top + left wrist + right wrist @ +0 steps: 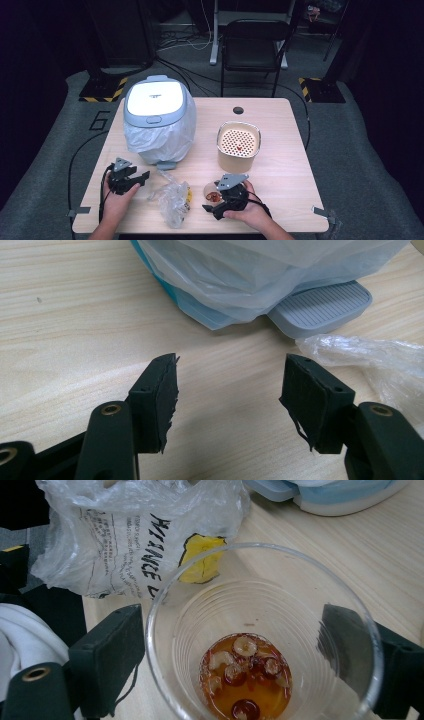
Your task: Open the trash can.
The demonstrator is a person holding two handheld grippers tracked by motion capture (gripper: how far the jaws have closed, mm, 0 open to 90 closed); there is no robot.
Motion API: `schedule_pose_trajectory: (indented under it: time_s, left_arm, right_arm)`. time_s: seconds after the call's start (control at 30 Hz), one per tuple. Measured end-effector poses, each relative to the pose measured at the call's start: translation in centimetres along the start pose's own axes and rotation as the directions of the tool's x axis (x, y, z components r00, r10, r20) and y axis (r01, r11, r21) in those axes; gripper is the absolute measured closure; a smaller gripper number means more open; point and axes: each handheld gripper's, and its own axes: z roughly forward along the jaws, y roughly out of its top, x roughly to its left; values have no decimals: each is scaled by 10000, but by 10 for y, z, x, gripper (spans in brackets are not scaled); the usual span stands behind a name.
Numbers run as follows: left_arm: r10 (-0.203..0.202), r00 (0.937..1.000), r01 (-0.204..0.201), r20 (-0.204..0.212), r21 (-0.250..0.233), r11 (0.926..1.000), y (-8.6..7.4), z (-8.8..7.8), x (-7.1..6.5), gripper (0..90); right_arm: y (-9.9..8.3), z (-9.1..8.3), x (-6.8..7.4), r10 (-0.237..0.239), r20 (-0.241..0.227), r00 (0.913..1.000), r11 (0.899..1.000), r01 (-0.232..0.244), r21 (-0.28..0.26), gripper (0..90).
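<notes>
the clear, ribbed plastic cup (262,635) sat on the pale wooden table (280,165) near the person's edge, just beside the crumpled clear plastic bag with black print and a yellow patch (135,540). the right gripper (240,645) had the cup between its jaws, one pad at each side of the wall; whether the pads pressed or merely flanked it could not be told. such a cup looked light, thin and easily crushed, and slippery too, so a gentle squeeze across the wall below the rim seemed safest, kept upright because of the liquid. in its bottom lay a shallow pool of amber liquid with reddish and pale fruit pieces (245,677). farther back stood a beige canister with a perforated insert (238,146), something small and red on it. the white-and-grey pedal bin lined with a translucent bag (159,120) was lidded shut. the left gripper (227,390) hung wide and empty over bare wood before the bin's grey pedal (325,307).
</notes>
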Motion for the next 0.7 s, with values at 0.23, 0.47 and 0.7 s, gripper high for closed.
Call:
schedule_pose_trajectory:
  time_s: [0.23,0.47,0.7]
  left_arm:
    - [-33,10000,32,64,101,9999,1,-1,2,394]
    - [-240,9997,240,35,-74,9997,0,-1,3,394]
    - [-254,9997,254,33,-67,9997,0,-1,4,394]
  right_arm:
    - [1,10,1,-68,384,9992,9999,72,-94,142]
    - [0,13,0,-270,390,9989,9996,273,-73,215]
    - [-1,9,-1,-302,456,9985,9994,309,-153,285]
